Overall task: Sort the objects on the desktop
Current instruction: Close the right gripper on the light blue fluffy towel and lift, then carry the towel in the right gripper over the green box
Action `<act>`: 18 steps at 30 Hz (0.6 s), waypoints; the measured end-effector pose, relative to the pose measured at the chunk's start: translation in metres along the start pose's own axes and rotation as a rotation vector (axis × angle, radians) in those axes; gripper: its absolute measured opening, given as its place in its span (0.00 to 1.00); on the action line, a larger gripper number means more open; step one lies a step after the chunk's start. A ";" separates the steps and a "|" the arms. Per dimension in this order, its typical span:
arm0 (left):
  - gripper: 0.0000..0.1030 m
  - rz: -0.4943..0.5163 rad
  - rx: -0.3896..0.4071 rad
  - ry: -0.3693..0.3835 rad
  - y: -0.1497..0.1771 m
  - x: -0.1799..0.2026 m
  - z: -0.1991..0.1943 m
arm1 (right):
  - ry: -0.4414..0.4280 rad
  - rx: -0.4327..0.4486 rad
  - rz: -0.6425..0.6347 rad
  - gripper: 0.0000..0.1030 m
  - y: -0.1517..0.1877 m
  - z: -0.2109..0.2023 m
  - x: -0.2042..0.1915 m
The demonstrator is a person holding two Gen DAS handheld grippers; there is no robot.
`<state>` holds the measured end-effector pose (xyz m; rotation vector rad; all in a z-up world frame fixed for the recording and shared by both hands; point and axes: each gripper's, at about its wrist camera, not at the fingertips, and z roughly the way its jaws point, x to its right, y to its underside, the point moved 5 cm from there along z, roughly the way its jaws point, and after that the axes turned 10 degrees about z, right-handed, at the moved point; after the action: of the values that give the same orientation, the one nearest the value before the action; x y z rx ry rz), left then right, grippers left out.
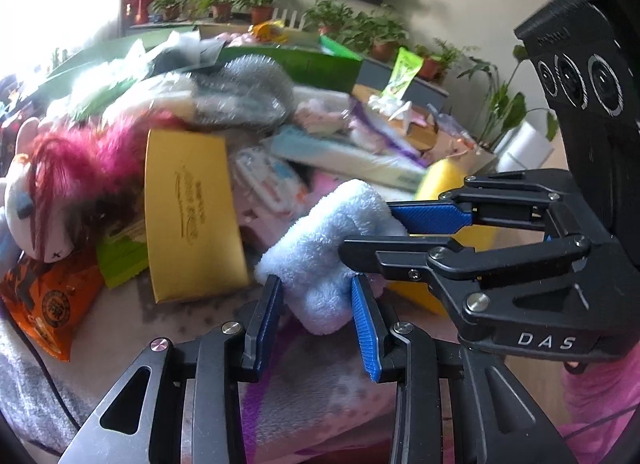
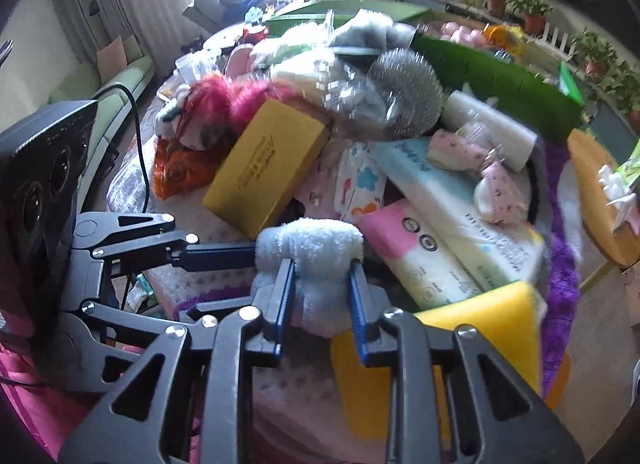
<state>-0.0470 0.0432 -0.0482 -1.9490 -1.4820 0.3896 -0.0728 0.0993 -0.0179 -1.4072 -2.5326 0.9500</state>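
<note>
A rolled pale blue fluffy towel (image 1: 328, 248) is held in the air in front of a cluttered pile. My left gripper (image 1: 316, 284) is shut on its near end. My right gripper (image 1: 368, 228) comes in from the right and is shut on its far end. In the right wrist view the same towel (image 2: 312, 252) sits between my right gripper's (image 2: 322, 268) fingers, and my left gripper (image 2: 248, 252) grips it from the left.
Behind the towel lie a yellow box (image 1: 192, 212), a pink-haired plush doll (image 1: 48, 184), an orange snack bag (image 1: 48, 300), tissue packs (image 2: 452, 232), a yellow sponge (image 2: 492, 324), a silver scrubber ball (image 2: 404, 92) and green boxes (image 2: 500, 80). Potted plants line the back.
</note>
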 end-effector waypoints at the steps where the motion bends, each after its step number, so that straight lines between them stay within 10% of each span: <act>1: 0.34 0.003 0.010 0.009 -0.001 0.002 -0.005 | 0.012 0.014 -0.006 0.25 0.000 -0.007 -0.002; 18: 0.34 0.141 0.132 -0.078 -0.066 0.029 -0.043 | 0.004 0.231 0.030 0.27 -0.034 -0.069 0.006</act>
<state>-0.0613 0.0666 0.0312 -1.9571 -1.3352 0.6168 -0.0761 0.1234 0.0554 -1.3791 -2.3146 1.1988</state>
